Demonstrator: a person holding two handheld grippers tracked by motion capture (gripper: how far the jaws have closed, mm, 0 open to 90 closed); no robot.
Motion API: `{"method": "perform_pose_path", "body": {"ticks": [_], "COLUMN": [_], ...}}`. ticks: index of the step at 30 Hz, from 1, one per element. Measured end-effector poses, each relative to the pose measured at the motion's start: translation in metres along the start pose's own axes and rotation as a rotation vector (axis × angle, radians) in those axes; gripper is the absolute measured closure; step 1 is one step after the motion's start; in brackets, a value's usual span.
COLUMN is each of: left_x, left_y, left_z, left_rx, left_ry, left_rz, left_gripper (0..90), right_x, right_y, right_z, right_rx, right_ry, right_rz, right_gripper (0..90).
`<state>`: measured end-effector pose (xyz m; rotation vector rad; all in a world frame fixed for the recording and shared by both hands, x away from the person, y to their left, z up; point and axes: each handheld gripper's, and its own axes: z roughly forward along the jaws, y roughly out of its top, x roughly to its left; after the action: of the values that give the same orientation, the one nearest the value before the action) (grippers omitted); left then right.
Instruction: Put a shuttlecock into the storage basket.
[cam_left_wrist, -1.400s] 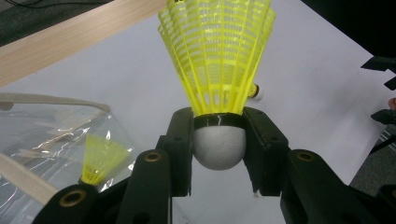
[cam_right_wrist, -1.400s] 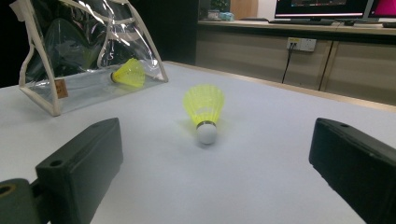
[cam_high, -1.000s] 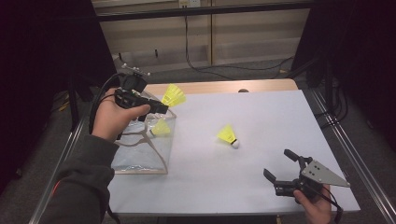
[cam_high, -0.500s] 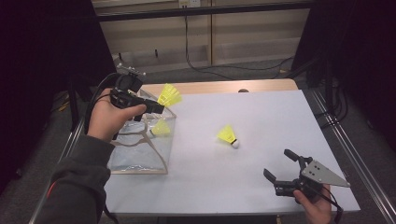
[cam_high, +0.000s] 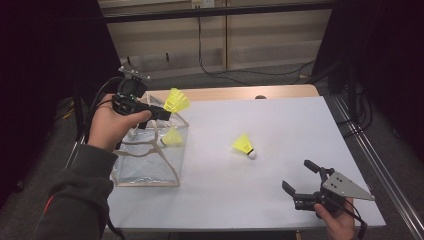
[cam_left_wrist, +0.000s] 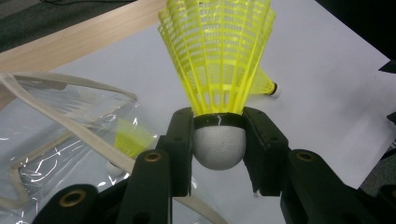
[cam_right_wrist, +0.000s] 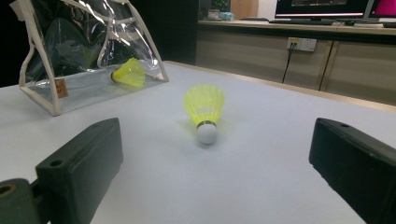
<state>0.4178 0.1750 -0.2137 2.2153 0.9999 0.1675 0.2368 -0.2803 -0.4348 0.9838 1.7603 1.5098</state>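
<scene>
While the left gripper (cam_high: 167, 111), raised over the clear plastic pouch (cam_high: 145, 165), clamps a yellow plastic shuttlecock (cam_left_wrist: 219, 70), the right gripper (cam_high: 300, 177) rests wide apart on the white table (cam_high: 280, 120).

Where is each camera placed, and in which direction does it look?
High view: above the near edge, looking forward and down at table; forearms, both hand-held grippers.
Left gripper view: on left hand-held gripper, along jaws clamping held shuttlecock.
Right gripper view: on right hand-held gripper, low, open jaws.
Shared: lying shuttlecock, clear bag.
</scene>
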Motion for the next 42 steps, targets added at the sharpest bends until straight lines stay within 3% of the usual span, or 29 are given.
{"method": "perform_pose_path", "body": {"ticks": [42], "left_x": [0.025], "left_y": [-0.012], "left_z": [-0.026], "left_rx": [-0.02], "left_ry": [0.08], "left_rz": [-0.05], "left_gripper": [64.9], "right_x": [0.0], "right_y": [0.0], "right_z": [-0.001], "right_rx": [-0.001], "right_ry": [-0.003], "right_rz": [-0.002], "right_gripper": [2.6]}}
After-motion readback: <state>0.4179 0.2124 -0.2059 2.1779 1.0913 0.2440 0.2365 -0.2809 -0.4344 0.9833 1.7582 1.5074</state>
